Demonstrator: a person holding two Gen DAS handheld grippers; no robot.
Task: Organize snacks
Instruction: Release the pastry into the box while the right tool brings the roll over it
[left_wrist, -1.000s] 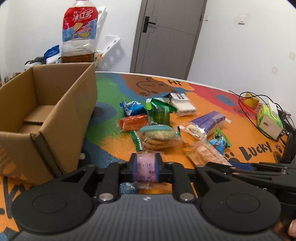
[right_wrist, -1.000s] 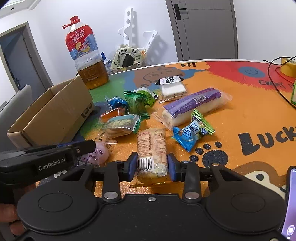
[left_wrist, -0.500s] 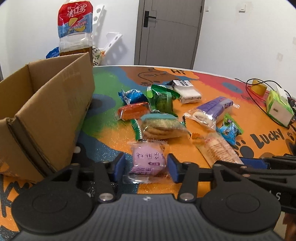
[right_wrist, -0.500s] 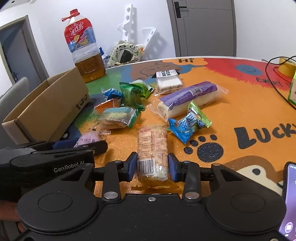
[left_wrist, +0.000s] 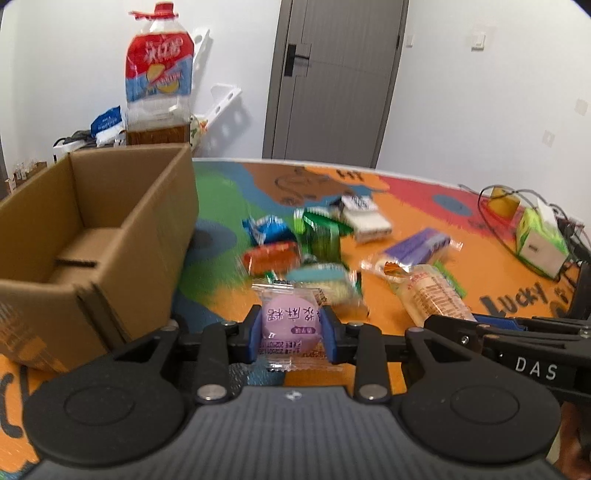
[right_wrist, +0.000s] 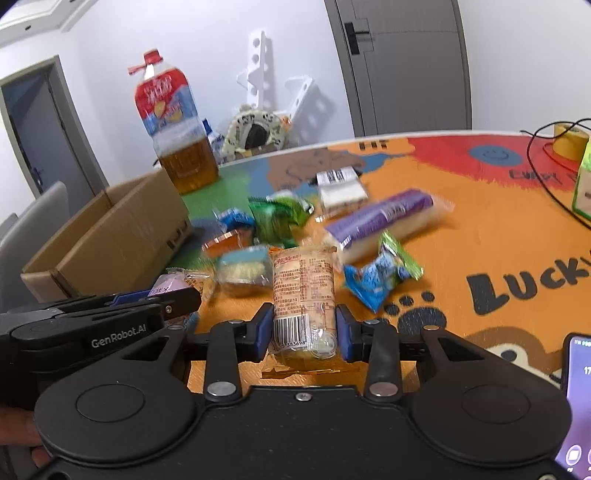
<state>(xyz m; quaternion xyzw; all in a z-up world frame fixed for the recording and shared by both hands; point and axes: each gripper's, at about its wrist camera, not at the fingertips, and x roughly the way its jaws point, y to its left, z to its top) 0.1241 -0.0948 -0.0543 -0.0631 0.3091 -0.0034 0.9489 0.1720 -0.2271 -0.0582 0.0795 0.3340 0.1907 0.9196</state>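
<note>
Purple round snack (left_wrist: 289, 323) in its clear wrapper is pinched between the blue pads of the left hand-held gripper (left_wrist: 290, 338), looks lifted a bit off the counter (left_wrist: 413, 184). The right hand-held gripper (right_wrist: 303, 328) is clamped on the barcode end of a long cracker pack (right_wrist: 303, 295), whose long axis runs straight out ahead along the fingers.

The thing that matters imo: the cardboard box (left_wrist: 92, 236) sits ahead and to the left of both, open top, looks empty as far as I can see inside. The left one is just beside its near corner, so it's the closer hand; the right one is well apart and would have to cross over.

Beyond the grippers, the other snacks lie loose on the counter: biscuit pack (left_wrist: 325, 282), orange pack (left_wrist: 271, 256), green one (left_wrist: 321, 236), blue ones, white pack (left_wrist: 364, 218), long purple bar (right_wrist: 384, 218). The box's near wall is what stands in the way, so the load has to clear it. Big tea bottle (left_wrist: 159, 96) stands behind the box.
</note>
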